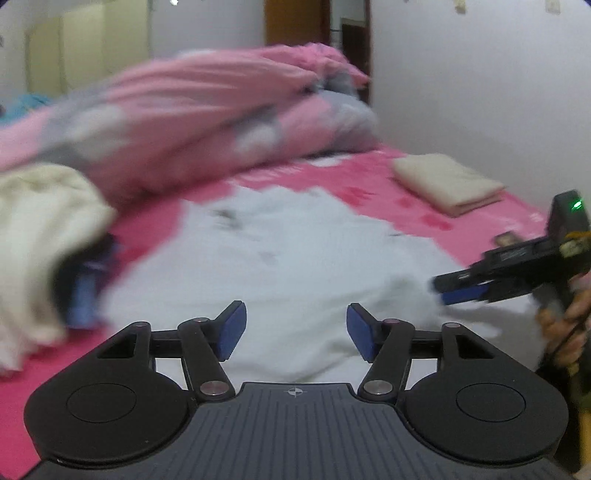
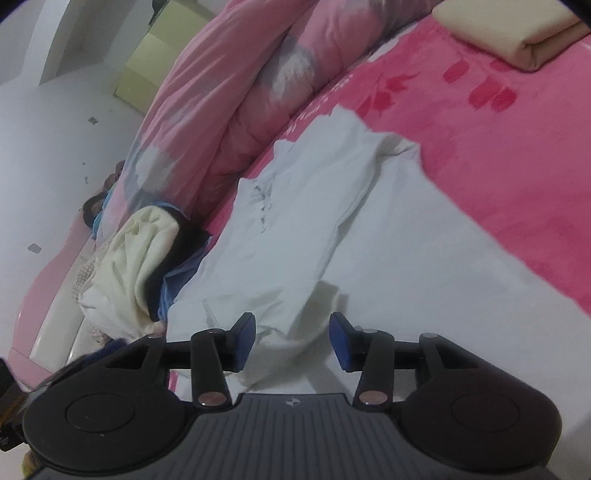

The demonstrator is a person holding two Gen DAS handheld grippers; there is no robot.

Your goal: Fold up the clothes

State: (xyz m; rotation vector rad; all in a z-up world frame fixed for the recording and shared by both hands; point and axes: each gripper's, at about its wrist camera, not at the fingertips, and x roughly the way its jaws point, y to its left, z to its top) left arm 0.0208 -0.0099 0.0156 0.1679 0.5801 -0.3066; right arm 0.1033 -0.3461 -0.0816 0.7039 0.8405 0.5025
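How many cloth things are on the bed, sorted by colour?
White: 1, the spread white garment
Cream: 2, the folded cream cloth and the crumpled cream garment
Pink: 1, the pink quilt
Dark and blue clothes under the cream heap: too bunched to count
Total: 4

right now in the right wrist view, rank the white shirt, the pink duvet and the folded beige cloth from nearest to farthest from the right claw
1. White shirt: spread on the bed directly under and ahead of the right claw, which is open.
2. Pink duvet: bunched up beyond the shirt, towards the upper left.
3. Folded beige cloth: on the pink bedsheet at the far upper right corner.
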